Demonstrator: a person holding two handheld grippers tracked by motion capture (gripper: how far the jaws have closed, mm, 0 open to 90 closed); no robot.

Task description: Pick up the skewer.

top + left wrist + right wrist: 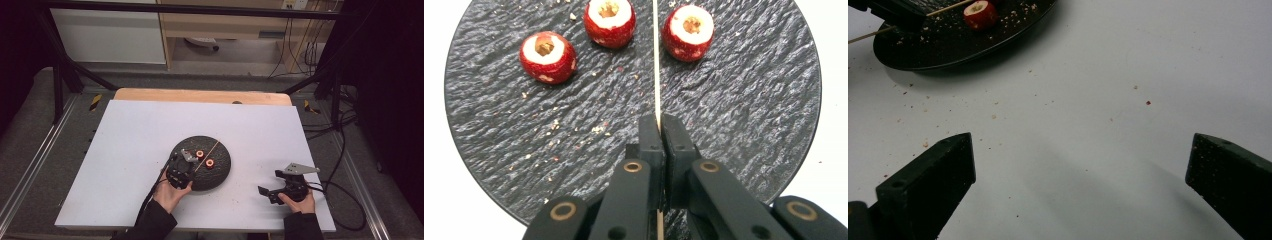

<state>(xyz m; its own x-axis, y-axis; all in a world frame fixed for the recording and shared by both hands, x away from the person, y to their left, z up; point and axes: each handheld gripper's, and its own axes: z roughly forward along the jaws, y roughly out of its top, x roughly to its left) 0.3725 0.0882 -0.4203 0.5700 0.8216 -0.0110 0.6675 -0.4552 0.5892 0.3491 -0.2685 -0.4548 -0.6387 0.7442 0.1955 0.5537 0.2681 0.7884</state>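
Observation:
A round black slate plate carries three red cored fruits along its far side. Across it lies a thin wooden skewer. My left gripper is shut on the skewer's near part, the stick pinched between the two jaws. From above, the left gripper sits over the plate's near left edge, by the skewer and a fruit. My right gripper rests to the right of the plate. Its jaws stand wide apart over bare table, nothing between them.
A white sheet covers the table, with crumbs scattered near the plate. One fruit and the skewer appear in the right gripper view. Cables trail off the right edge. A wooden strip runs along the far edge.

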